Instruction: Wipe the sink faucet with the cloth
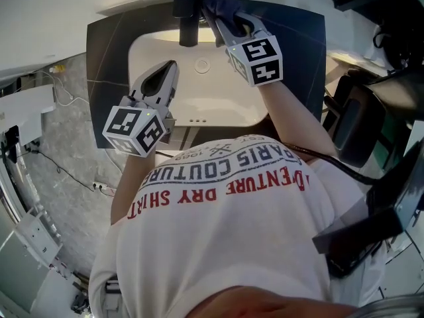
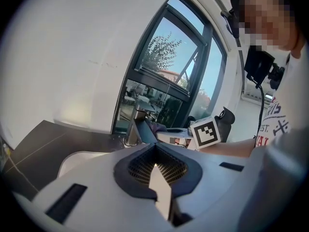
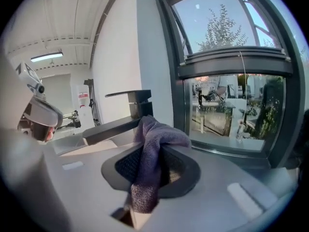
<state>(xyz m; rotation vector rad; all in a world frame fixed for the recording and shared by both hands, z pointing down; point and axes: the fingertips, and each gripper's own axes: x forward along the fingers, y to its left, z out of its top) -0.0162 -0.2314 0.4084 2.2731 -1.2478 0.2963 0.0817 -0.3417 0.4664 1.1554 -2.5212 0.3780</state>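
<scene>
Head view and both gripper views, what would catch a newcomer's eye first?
The purplish cloth pinched in the jaws of the right gripper stands out, held up beside the dark faucet in front of the window. Below, the white sink sits in a dark counter. The left gripper hovers over it, jaws together and holding nothing.

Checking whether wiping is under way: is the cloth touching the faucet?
Cannot tell. In the right gripper view the cloth overlaps the faucet, but neither contact nor a gap shows plainly.
</scene>
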